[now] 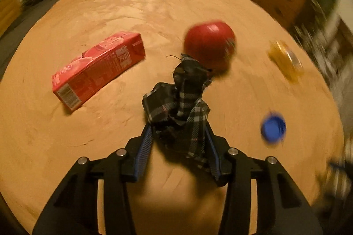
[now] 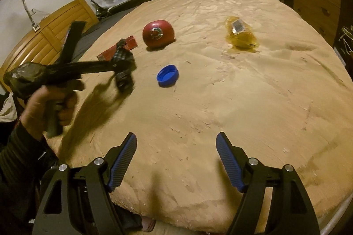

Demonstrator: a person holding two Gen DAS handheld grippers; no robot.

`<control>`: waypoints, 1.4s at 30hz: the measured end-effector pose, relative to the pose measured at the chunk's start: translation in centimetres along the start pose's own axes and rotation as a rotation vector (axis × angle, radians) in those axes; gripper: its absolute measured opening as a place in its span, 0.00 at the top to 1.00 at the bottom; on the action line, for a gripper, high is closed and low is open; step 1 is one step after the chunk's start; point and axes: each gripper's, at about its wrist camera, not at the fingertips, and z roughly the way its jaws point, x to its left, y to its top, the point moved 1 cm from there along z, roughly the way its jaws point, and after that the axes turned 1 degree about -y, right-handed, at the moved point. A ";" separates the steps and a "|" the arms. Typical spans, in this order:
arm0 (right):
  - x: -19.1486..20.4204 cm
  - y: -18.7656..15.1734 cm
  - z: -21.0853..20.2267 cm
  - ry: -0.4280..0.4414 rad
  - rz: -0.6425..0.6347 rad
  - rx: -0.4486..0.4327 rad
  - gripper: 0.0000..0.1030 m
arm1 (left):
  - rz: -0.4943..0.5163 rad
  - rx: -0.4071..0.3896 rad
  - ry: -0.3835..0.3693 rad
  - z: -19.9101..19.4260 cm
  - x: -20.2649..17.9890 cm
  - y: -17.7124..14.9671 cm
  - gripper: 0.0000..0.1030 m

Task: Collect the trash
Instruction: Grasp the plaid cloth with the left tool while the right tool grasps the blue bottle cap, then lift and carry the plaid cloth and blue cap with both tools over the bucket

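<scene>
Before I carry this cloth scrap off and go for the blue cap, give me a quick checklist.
1. Left gripper shut on plaid cloth scrap: ok.
2. Cloth lifted off the blanket: ok, it hangs above its shadow.
3. Right gripper open and empty: ok.
4. Blue cap lying free, nothing touching it: ok.
5. Red carton, red round container, yellow wrapper collected: not ok, all on the blanket.
6. Trash bin in view: not ok.
</scene>
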 end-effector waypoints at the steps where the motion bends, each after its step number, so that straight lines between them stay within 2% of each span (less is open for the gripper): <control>1: 0.2 0.3 0.5 0.003 -0.010 0.004 0.27 | 0.051 0.028 -0.023 -0.6 0.1 -0.3 0.57; 3: 0.5 0.8 1.3 0.007 -0.025 0.007 0.27 | 0.132 0.071 -0.024 -1.0 0.1 -0.9 0.57; 4: 0.7 1.3 1.9 0.008 -0.034 0.009 0.27 | 0.165 0.076 0.012 -1.2 0.2 -1.3 0.57; 6: 1.2 2.0 3.0 0.008 -0.053 0.011 0.27 | 0.193 0.083 0.080 -0.9 0.4 -1.7 0.56; 8: 1.8 3.1 4.5 -0.002 -0.078 0.015 0.31 | 0.178 0.082 0.119 -0.5 0.8 -2.1 0.52; 9: 2.1 3.4 5.0 -0.006 -0.087 0.018 0.31 | 0.159 0.077 0.122 -0.3 0.9 -2.3 0.49; 11: 2.9 4.3 6.4 -0.017 -0.111 0.021 0.33 | 0.098 0.037 0.122 -0.5 1.4 -2.6 0.35; 14: 4.1 5.8 8.5 -0.055 -0.156 0.012 0.33 | 0.002 -0.014 0.111 -1.1 1.9 -2.7 0.26; 17: 5.1 6.9 9.7 -0.105 -0.196 0.002 0.33 | -0.093 -0.062 0.120 -1.5 1.9 -2.8 0.24; 20: 5.8 7.8 11.2 -0.177 -0.230 0.005 0.34 | -0.166 -0.089 0.171 -1.3 2.1 -3.0 0.24; 23: 6.1 8.1 12.3 -0.227 -0.251 0.017 0.40 | -0.188 -0.101 0.209 -0.8 1.9 -3.0 0.24; 24: 6.0 8.0 12.6 -0.234 -0.253 0.021 0.43 | -0.194 -0.094 0.214 -0.5 1.8 -3.0 0.24; 26: 5.9 7.8 13.2 -0.246 -0.257 0.029 0.47 | -0.198 -0.090 0.218 0.0 1.6 -3.4 0.34; 28: 5.7 7.7 13.4 -0.250 -0.250 0.020 0.48 | -0.184 -0.103 0.246 0.3 1.1 -3.6 0.37; 29: 5.6 7.7 13.4 -0.251 -0.247 0.017 0.51 | -0.179 -0.111 0.260 0.3 1.0 -3.6 0.42; 30: 5.5 7.7 13.4 -0.253 -0.245 0.012 0.59 | -0.177 -0.116 0.266 0.0 0.9 -3.8 0.45; 32: 5.4 7.8 13.5 -0.254 -0.240 0.000 0.60 | -0.181 -0.134 0.259 -0.4 1.0 -3.9 0.65; 34: 5.3 7.7 13.5 -0.249 -0.232 -0.011 0.60 | -0.181 -0.144 0.226 -0.6 0.9 -3.8 0.67; 37: 5.1 7.3 12.8 -0.242 -0.218 -0.040 0.60 | -0.145 -0.184 0.238 -1.6 -0.3 -3.9 0.68; 42: 5.6 6.8 9.3 -0.226 -0.183 -0.114 0.60 | -0.076 -0.263 0.248 -4.4 -3.0 -4.5 0.68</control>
